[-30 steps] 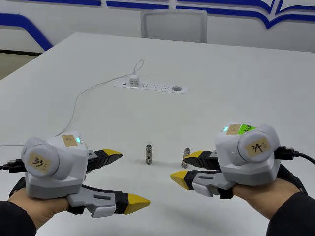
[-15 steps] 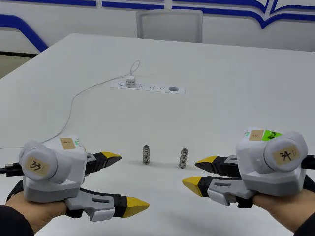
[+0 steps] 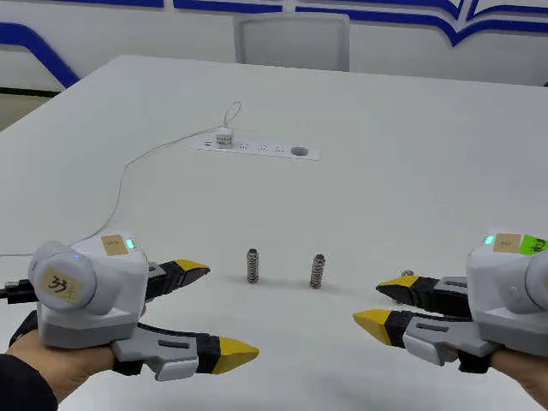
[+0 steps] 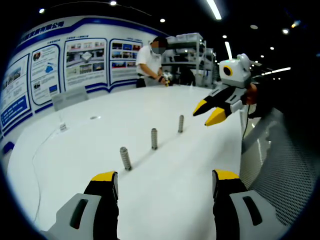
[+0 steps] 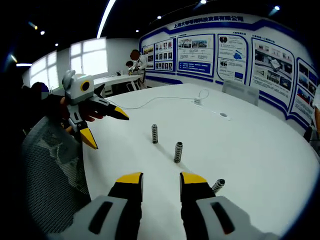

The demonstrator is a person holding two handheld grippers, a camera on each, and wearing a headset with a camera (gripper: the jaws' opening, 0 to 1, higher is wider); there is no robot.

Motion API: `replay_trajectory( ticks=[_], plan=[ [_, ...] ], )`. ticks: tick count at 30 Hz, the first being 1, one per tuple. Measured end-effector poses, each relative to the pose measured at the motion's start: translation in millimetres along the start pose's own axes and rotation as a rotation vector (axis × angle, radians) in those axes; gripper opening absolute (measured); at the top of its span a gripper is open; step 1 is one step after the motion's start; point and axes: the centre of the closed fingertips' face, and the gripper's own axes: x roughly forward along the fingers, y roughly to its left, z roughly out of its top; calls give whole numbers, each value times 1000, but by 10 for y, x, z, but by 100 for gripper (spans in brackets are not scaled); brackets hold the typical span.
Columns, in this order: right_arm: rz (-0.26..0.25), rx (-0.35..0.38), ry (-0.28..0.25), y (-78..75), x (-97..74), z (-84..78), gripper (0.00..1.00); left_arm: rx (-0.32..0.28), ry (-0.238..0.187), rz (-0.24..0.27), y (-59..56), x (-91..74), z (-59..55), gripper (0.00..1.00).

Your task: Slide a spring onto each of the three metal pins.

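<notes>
Rightward, clear of the middle spring [image 3: 318, 271], the right gripper [image 3: 368, 302] has drawn back to the frame's lower right, jaws apart and empty. The left gripper [image 3: 229, 310], at lower left, has its jaws spread wide; its sticker [image 3: 62, 285] reads "33". Three springs stand upright on the table [image 3: 385, 197], long axes vertical, in a row at lower centre: left spring [image 3: 253, 265], middle spring, and right spring [image 5: 218, 185] just beside the right gripper's jaw.

Pale grey housing [image 3: 103, 312] on the left gripper [image 3: 229, 310], black jaws tapering to yellow tips. Handwritten tan label [image 3: 65, 285] is sitting on its round end, green light [image 3: 128, 244] glowing on top, black cable [image 3: 13, 291] trailing behind. The right gripper [image 3: 368, 301] is matching, wearing a green sticker [image 3: 533, 245]. Dark sleeve [image 3: 13, 385] is showing below the left gripper.
</notes>
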Motion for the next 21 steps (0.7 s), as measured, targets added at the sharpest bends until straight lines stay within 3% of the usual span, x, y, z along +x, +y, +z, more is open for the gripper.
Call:
replay_trajectory(
  ticks=[21],
  plan=[
    [-76,51,-49,-334,-286,-233,42,-7,5,-1,-19,4,-3,79]
  ],
)
